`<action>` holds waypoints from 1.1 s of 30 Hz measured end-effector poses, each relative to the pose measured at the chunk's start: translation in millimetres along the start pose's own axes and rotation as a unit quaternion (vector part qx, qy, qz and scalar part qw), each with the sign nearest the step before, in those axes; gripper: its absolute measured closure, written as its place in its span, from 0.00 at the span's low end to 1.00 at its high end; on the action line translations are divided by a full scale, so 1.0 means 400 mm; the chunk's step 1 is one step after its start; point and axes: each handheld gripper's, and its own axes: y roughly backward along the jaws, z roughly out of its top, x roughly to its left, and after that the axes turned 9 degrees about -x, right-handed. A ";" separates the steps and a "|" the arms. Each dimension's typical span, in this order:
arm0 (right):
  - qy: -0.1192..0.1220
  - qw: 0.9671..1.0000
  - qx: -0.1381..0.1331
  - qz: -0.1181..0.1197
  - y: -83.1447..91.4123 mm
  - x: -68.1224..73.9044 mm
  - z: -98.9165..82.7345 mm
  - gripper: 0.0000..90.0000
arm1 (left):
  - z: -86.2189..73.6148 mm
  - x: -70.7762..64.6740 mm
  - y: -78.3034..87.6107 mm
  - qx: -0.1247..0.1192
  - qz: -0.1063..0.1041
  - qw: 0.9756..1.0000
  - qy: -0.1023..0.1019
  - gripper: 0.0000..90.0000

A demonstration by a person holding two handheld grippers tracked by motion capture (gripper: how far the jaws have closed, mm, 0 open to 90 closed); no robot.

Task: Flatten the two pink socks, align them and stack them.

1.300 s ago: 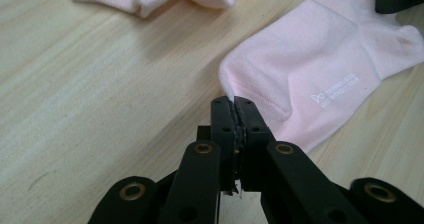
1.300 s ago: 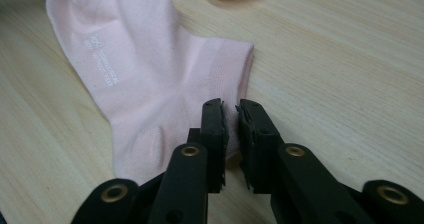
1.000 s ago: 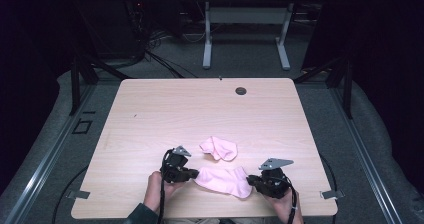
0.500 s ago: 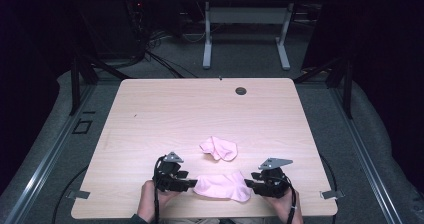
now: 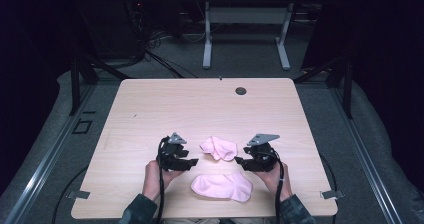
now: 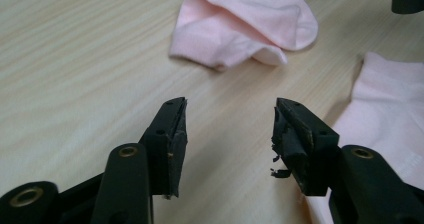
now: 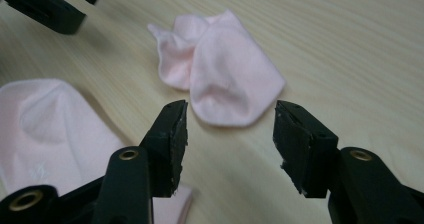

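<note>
You are working in what looks like a lab or recording studio, not a home. Your table is a plain light-wood office top with a round cable grommet near its far edge, standing on grey carpet. Dark curtains or panels close off both sides, so the room around you falls into shadow. Black metal struts brace the rig at the table's far corners, and loose cables run across the floor behind it. A second table with white legs stands farther back. Small metal brackets sit at the near corners of your table.
</note>
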 end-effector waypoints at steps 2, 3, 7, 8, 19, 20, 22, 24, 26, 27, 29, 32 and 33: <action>0.006 1.000 0.003 0.006 -0.031 -0.003 0.019 0.53 | 0.015 0.001 -0.024 0.010 -0.013 1.000 -0.011 0.57; 0.009 1.000 0.007 0.008 -0.047 -0.004 0.026 0.53 | 0.023 -0.001 -0.036 0.017 -0.008 1.000 -0.015 0.57; 0.012 0.999 0.042 0.025 -0.128 -0.017 0.039 0.57 | 0.041 -0.006 -0.074 0.034 -0.009 0.999 -0.032 0.65; 0.012 0.998 0.049 0.029 -0.139 -0.016 0.037 0.59 | 0.043 -0.011 -0.089 0.044 -0.007 0.998 -0.042 0.65; 0.021 0.996 0.077 0.040 -0.168 -0.014 0.021 0.84 | 0.049 -0.018 -0.129 0.054 -0.026 0.996 -0.069 0.85; 0.021 0.996 0.077 0.040 -0.168 -0.014 0.021 0.84 | 0.049 -0.018 -0.129 0.054 -0.026 0.996 -0.069 0.88; 0.020 0.996 0.077 0.040 -0.167 -0.013 0.018 0.90 | 0.047 -0.017 -0.134 0.049 -0.028 0.996 -0.065 0.94; 0.016 0.996 0.073 0.040 -0.167 -0.013 0.017 0.91 | 0.045 -0.017 -0.134 0.041 -0.028 0.997 -0.059 0.96; 0.004 0.997 0.060 0.048 -0.151 -0.016 0.017 0.92 | 0.044 -0.016 -0.129 0.034 -0.030 0.997 -0.057 0.96; -0.003 0.997 0.054 0.050 -0.140 -0.019 0.018 0.92 | 0.044 -0.015 -0.123 0.031 -0.029 0.997 -0.057 0.96; -0.024 0.998 0.035 0.056 -0.113 -0.027 0.020 0.92 | 0.044 -0.013 -0.098 0.018 -0.029 0.998 -0.059 0.96; -0.044 0.997 0.021 0.060 -0.080 -0.039 0.025 0.92 | 0.043 -0.012 -0.082 0.012 -0.032 0.997 -0.064 0.96; -0.068 0.996 0.008 0.063 -0.047 -0.050 0.029 0.92 | 0.043 -0.013 -0.074 0.011 -0.035 0.997 -0.067 0.96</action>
